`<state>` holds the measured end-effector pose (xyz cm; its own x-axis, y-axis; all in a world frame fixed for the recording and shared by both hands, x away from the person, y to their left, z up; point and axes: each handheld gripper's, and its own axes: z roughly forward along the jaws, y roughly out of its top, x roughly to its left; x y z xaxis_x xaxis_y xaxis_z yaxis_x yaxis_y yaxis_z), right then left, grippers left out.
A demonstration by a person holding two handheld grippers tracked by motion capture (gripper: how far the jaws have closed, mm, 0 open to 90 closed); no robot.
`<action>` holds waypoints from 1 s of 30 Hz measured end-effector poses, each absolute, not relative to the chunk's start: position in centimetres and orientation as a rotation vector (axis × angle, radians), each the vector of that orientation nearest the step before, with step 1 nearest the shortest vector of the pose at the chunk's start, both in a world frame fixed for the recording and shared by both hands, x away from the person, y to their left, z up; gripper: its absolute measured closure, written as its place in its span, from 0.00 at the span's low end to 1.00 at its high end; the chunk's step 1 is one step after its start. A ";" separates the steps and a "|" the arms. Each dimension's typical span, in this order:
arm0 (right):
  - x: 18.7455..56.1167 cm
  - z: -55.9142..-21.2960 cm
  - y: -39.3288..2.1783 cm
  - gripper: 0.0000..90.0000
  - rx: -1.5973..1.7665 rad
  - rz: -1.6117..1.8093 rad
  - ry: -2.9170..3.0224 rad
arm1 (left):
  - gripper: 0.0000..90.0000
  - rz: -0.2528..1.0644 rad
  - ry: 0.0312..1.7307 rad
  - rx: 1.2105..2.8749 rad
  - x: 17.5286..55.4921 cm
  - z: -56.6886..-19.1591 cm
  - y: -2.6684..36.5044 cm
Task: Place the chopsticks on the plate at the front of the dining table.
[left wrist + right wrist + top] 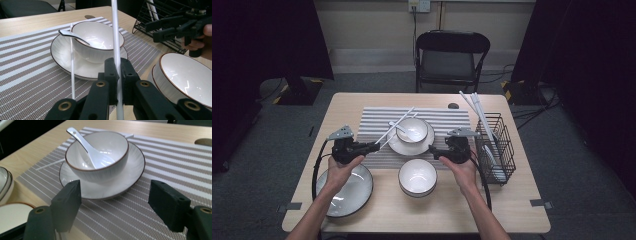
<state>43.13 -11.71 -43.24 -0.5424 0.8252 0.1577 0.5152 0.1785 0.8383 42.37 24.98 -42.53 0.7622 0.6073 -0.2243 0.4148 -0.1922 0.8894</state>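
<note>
Two hand-held grippers work over a wooden surface (pixel 512 200) laid with a striped placemat (pixel 377 122). The left hand-held gripper (pixel 371 146) is clamped tight on one white chopstick (pixel 116 37), pinching it near its lower end. From the jaws, that chopstick's long axis runs up and away, slanting toward the far right of the surface, and its free end passes over the rim of the small bowl (pixel 414 129) ahead of the gripper. A second white chopstick (pixel 72 62) lies loose just beside the gripped one, on its left in the left gripper view, roughly parallel to it. Its near tip rests on the placemat and its length leans on the rim of the saucer (pixel 60 53) under the bowl.

A white spoon (pixel 87 146) sits in that bowl, its handle pointing up and out over the rim.

The right hand-held gripper (pixel 434 150) is wide open with nothing between its jaws. It faces the bowl and saucer from the opposite side, with the saucer's edge just ahead of its fingertips.

Nearer the person, an empty bowl (pixel 417 176) sits below and between the two grippers, and a large plate (pixel 357 192) lies under the left hand (pixel 343 169). A black wire basket (pixel 507 150) holding more white sticks stands beyond the right hand (pixel 460 167).
</note>
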 end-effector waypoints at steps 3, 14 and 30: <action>42.7 -44.0 -11.9 0.28 1.267 1.262 2.139 | 0.96 0.208 0.799 1.823 42.5 -42.6 24.9; 42.2 -46.8 -12.6 0.27 1.324 1.157 2.174 | 0.96 0.220 0.802 1.828 42.9 -42.5 25.2; 42.1 -49.7 -12.8 0.26 1.325 1.032 2.214 | 0.96 0.239 0.849 1.792 44.1 -42.2 25.9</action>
